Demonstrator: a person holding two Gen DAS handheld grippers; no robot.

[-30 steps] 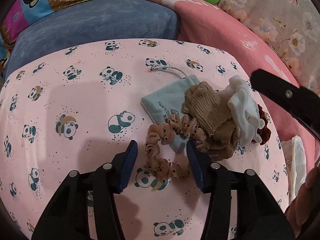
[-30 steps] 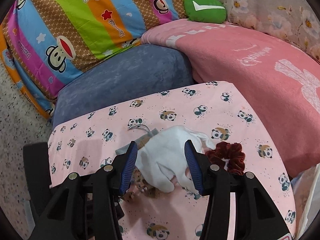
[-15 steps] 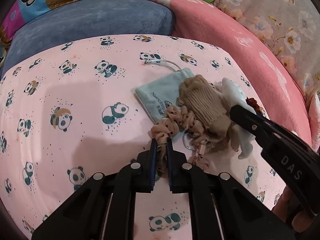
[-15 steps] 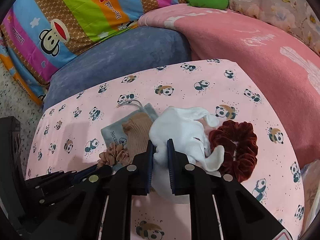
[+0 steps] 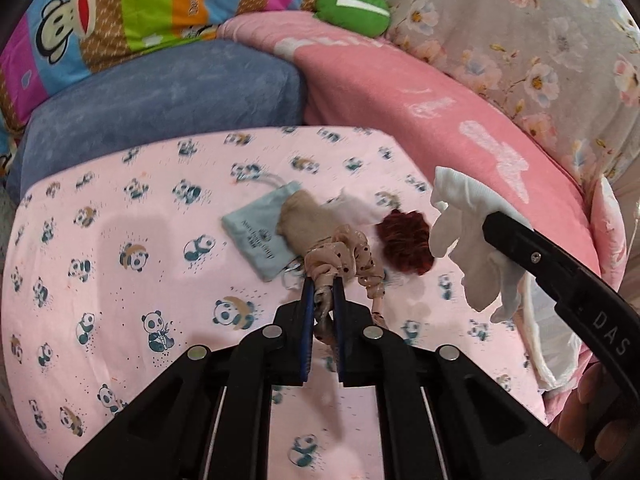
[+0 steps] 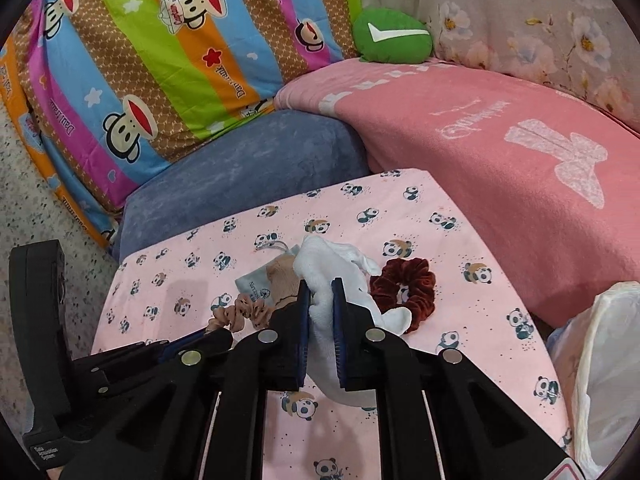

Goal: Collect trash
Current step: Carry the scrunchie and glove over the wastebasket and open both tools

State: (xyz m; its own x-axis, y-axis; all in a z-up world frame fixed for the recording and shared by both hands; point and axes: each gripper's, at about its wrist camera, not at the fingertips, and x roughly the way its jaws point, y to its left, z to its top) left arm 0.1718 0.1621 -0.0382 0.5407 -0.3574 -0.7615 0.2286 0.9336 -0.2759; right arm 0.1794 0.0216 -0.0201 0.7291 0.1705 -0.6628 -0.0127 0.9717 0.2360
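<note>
My left gripper [image 5: 321,285] is shut on a beige polka-dot scrunchie [image 5: 344,256] and holds it above the panda-print sheet [image 5: 120,264]. My right gripper [image 6: 320,286] is shut on a white glove [image 6: 332,268], lifted off the sheet; the glove also hangs at the right of the left wrist view [image 5: 468,236]. Left on the sheet are a light blue drawstring pouch [image 5: 256,236], a tan knit sock [image 5: 308,220] lying on it, and a dark red scrunchie [image 5: 406,246] beside them. The beige scrunchie also shows in the right wrist view [image 6: 240,314].
A white plastic bag [image 6: 604,368] hangs off the sheet's right edge. A blue cushion [image 6: 240,172], a pink blanket [image 6: 500,160], a striped monkey-print quilt [image 6: 152,48] and a green pillow [image 6: 392,36] ring the far side. Speckled floor [image 6: 24,200] lies at the left.
Both grippers closed, the left on the beige scrunchie and the right on the white glove, then lifted them up off the pile. The red scrunchie and sock are now uncovered.
</note>
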